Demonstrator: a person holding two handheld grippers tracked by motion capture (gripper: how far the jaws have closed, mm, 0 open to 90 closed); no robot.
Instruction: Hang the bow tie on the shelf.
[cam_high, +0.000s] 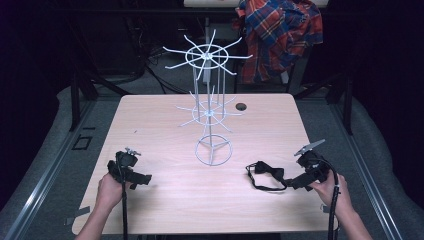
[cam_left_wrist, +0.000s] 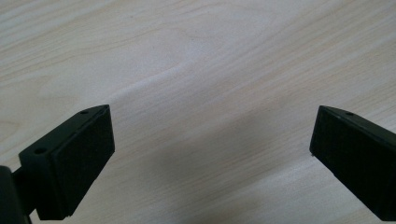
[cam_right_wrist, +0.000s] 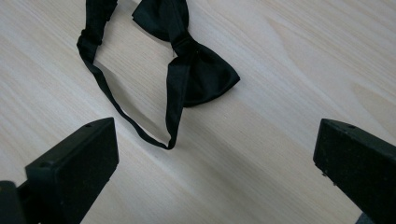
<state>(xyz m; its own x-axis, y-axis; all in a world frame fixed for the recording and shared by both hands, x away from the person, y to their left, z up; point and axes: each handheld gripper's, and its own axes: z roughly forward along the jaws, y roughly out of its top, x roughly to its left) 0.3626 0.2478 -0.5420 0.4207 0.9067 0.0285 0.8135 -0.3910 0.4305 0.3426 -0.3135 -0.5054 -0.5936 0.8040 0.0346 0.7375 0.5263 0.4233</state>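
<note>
Lying unlabelled, black bow tie (cam_right_wrist: 187, 65), right tool (cam_right_wrist: 215, 172) gaping beside it, left tool (cam_left_wrist: 212, 163) gaping

A black satin bow tie (cam_right_wrist: 196, 70) lies flat on the table, its thin strap looped beside it.

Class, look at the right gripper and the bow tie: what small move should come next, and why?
Probably ease the right gripper forward and down onto the bow tie. Its jaws stand wide open and hold nothing, and the tie lies flat on the table just ahead of them, untouched.
</note>
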